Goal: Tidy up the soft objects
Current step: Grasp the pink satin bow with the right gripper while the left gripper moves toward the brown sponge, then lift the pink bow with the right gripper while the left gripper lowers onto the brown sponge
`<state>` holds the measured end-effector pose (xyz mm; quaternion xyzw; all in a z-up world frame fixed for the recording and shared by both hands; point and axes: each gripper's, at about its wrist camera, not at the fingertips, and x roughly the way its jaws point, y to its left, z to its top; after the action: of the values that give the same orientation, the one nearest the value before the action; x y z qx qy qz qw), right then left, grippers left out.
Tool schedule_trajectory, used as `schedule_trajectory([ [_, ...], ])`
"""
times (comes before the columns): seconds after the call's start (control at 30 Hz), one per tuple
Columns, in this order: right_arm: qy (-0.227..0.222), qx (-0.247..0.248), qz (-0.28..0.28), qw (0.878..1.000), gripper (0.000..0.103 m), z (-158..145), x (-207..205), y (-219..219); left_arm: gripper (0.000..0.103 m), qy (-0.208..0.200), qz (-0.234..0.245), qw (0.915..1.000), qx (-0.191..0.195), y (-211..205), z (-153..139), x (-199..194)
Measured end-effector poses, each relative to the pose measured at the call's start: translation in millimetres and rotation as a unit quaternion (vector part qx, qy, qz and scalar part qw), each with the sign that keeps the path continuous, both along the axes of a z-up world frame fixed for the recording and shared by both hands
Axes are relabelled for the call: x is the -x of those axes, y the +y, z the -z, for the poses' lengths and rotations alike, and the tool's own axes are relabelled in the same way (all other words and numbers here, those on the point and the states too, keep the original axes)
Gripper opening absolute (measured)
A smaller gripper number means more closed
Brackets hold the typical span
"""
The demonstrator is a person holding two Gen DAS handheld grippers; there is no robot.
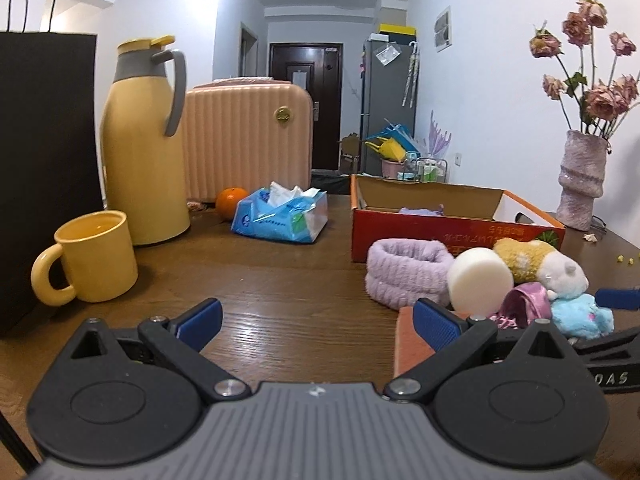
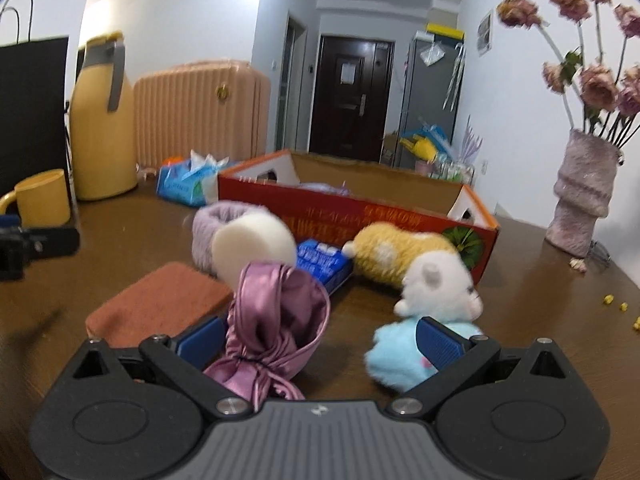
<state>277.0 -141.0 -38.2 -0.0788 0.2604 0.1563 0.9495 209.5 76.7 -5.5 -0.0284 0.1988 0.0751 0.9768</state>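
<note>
A pile of soft things lies before the red cardboard box (image 1: 456,236) (image 2: 360,208): a lilac fuzzy band (image 1: 404,276) (image 2: 208,224), a white foam cylinder (image 1: 478,280) (image 2: 252,244), a yellow plush (image 1: 520,258) (image 2: 396,252), a white and blue plush (image 1: 576,300) (image 2: 432,300), a purple satin pouch (image 1: 524,304) (image 2: 272,320) and a rust sponge (image 1: 412,344) (image 2: 160,304). A lilac item (image 1: 420,211) lies inside the box. My right gripper (image 2: 318,340) is open around the satin pouch, its right finger against the blue plush. My left gripper (image 1: 316,320) is open over bare table.
On the wooden table stand a yellow mug (image 1: 96,256), a yellow thermos (image 1: 144,144), a black paper bag (image 1: 44,160), a blue tissue pack (image 1: 280,216), an orange (image 1: 230,200), and a vase of dried roses (image 2: 580,196). A small blue packet (image 2: 324,260) lies by the box.
</note>
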Motion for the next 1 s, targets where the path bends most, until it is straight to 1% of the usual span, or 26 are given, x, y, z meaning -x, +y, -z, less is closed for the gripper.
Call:
schedule_trajectory([
  [0.17,0.039,0.003,-0.006,0.999,0.101,10,-12,7,0.103,-0.003,-0.002,0.9999,0.012,5,-1,1],
  [0.23,0.042,0.006,-0.007,0.999,0.1,11,-14,10,0.103,-0.004,-0.003,0.9999,0.014,5,-1,1],
  [0.4,0.052,0.017,-0.022,0.998,0.089,16,-17,18,0.103,-0.003,-0.002,0.9998,0.018,7,-1,1],
  [0.47,0.06,0.018,-0.027,0.998,0.078,18,-19,20,0.103,-0.001,-0.003,0.9999,0.017,7,-1,1],
  [0.6,0.075,0.003,-0.037,0.997,0.062,19,-21,17,0.103,0.001,-0.005,0.9999,0.017,6,0,0],
  [0.67,0.074,0.0,-0.043,0.996,0.042,18,-20,17,0.103,0.002,-0.006,0.9998,0.016,6,0,0],
  [0.87,0.066,-0.001,-0.045,0.997,0.037,16,-16,16,0.103,0.006,-0.011,0.9998,0.016,6,2,-3],
  [1.0,0.052,-0.013,-0.041,0.998,0.037,10,-14,11,0.103,0.01,-0.014,0.9997,0.017,7,4,-5],
])
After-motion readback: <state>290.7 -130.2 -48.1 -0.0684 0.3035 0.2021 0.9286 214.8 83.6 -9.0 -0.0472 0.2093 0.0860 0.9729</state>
